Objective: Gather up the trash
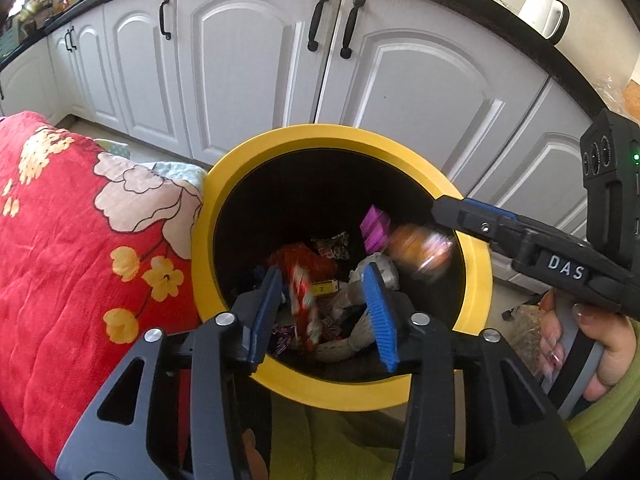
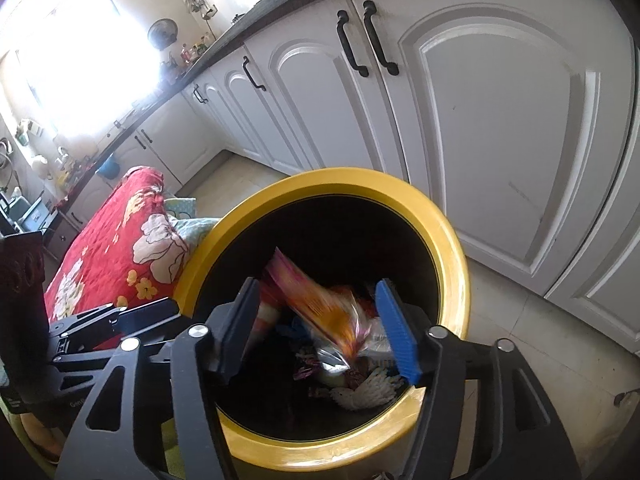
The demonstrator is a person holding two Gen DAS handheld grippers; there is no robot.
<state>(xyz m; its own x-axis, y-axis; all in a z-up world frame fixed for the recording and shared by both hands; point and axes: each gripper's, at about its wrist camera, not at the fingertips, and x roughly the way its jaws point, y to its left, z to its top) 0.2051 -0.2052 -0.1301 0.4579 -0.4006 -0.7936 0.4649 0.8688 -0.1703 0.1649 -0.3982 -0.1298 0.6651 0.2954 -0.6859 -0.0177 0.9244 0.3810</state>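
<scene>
A round bin with a yellow rim [image 1: 476,256] and a black inside stands in front of me; it also shows in the right wrist view [image 2: 452,236]. It holds several wrappers and bits of trash [image 1: 340,304]. My left gripper [image 1: 324,304] is open over the bin mouth, and a blurred red and white wrapper [image 1: 302,292] is in the air between its fingers. My right gripper [image 2: 320,320] is open over the bin, and a blurred orange and pink wrapper [image 2: 320,304] is loose between its fingers; this wrapper shows in the left wrist view [image 1: 420,250] too.
White cabinet doors [image 1: 248,68] with black handles run behind the bin. A red flowered blanket [image 1: 80,240] lies against the bin's left side. A tiled floor [image 2: 560,340] is to the right. A white kettle [image 1: 544,14] stands on the dark counter.
</scene>
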